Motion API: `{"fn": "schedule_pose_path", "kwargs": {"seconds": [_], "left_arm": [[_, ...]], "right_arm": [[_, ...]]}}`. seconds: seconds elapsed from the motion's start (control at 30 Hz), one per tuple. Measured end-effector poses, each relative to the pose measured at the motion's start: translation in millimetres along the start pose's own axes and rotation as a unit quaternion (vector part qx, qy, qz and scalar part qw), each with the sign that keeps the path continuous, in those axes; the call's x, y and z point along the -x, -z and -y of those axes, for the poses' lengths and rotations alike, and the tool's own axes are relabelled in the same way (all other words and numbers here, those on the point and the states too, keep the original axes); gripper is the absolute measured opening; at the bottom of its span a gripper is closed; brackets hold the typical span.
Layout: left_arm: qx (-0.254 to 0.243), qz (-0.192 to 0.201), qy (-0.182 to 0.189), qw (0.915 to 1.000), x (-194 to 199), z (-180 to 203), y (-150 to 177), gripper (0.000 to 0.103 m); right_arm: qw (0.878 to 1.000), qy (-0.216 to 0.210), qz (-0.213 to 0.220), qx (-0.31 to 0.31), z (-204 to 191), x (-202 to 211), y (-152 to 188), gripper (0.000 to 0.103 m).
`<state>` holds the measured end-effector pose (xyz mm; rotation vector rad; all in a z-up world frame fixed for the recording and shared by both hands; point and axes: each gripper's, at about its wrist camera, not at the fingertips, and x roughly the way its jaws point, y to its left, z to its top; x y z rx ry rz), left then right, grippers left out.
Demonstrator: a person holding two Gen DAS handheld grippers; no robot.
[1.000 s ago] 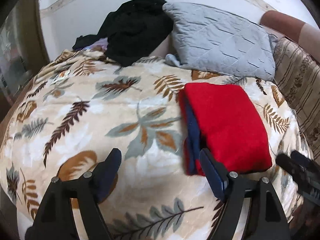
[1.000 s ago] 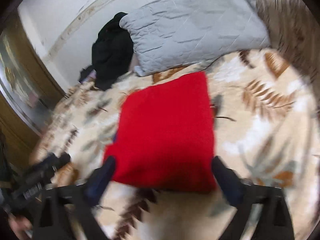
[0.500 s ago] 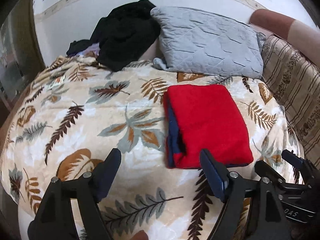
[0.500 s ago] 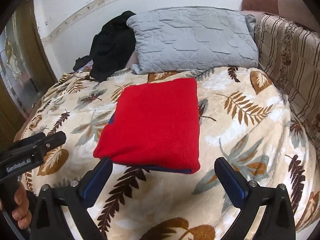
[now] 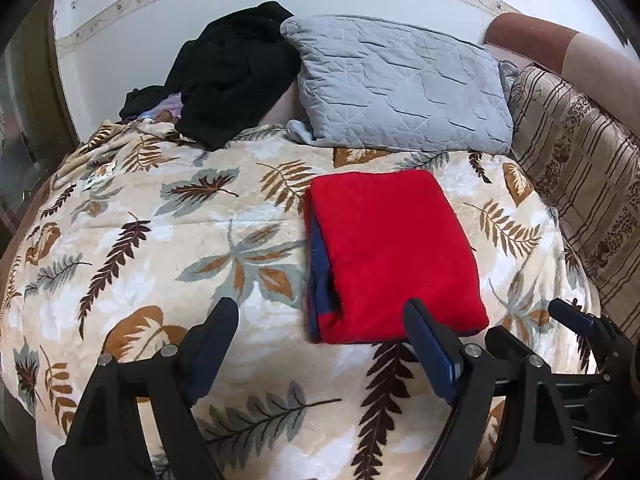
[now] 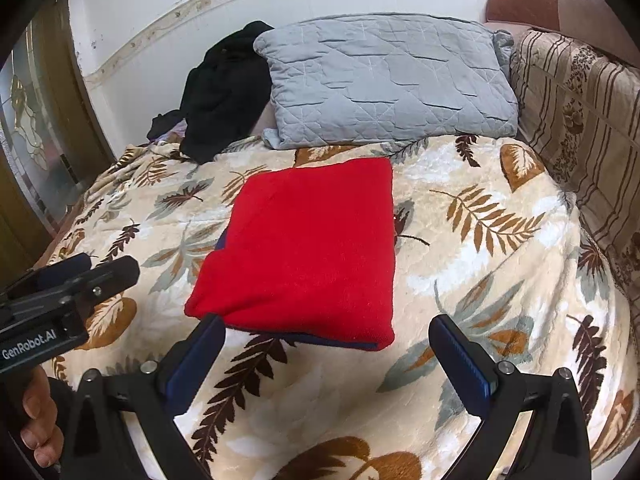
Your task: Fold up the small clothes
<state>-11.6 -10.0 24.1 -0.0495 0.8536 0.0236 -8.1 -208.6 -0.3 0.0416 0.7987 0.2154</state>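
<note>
Garment lay folded mid-bed: soft, light; grip thick near edge. Left gripper and right gripper stood wide open, empty.

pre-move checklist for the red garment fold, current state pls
1. Left tongs open and empty: ok.
2. Right tongs open and empty: ok.
3. Red garment folded into a compact rectangle, flat on the leaf-print blanket: ok.
4. Edges aligned: not ok, a blue layer sticks out along the garment's left side and near edge.
5. Both tongs clear of the fabric: ok, they sit short of its near edge.
6. More clothes left to fold: cannot tell; a black garment pile lies beside the grey pillow, but whether it is part of the job is not shown.
</note>
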Motion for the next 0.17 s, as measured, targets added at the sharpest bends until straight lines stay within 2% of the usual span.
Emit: {"fn": "schedule_pose_path", "kwargs": {"seconds": [0.17], "left_arm": [[-0.009,0.01,0.019,0.9997,-2.3,6.1,-5.9,0.085]], "right_arm": [[1.0,0.0,-0.002,0.0,2.4,-2.7,-3.5,0.103]]}}
